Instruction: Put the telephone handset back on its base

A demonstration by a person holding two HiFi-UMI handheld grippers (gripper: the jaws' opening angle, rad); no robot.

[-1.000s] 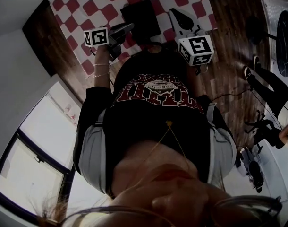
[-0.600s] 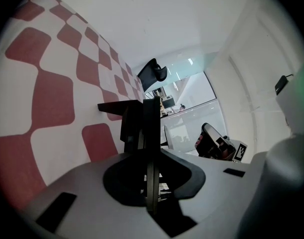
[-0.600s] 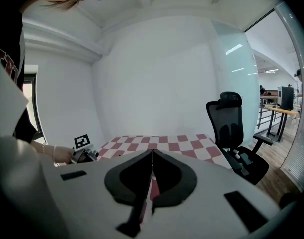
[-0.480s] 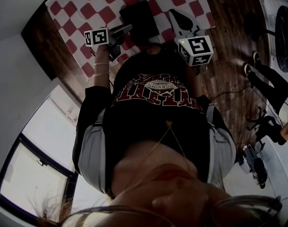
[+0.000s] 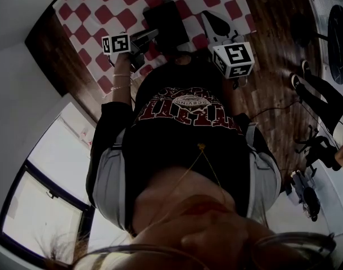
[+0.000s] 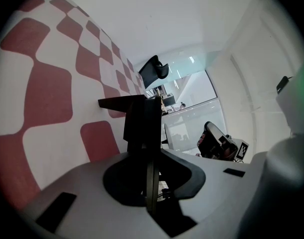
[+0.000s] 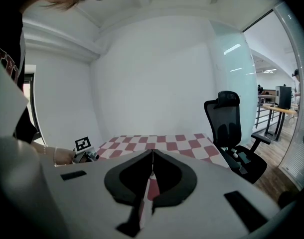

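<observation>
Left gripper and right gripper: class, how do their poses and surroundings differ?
The left gripper is rolled sideways, close over the checked cloth, a dark object just ahead of its jaws. The right gripper sits level and farther back, looking across the cloth with nothing near its jaws. Both have jaws together.

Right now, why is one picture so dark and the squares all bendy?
Head view: dim and underexposed, so the checked cloth looks dull. Left gripper view: the wide lens bends its squares, and the corners go black. Right gripper view: bright, evenly lit, but the wall curves at its edges.
</observation>
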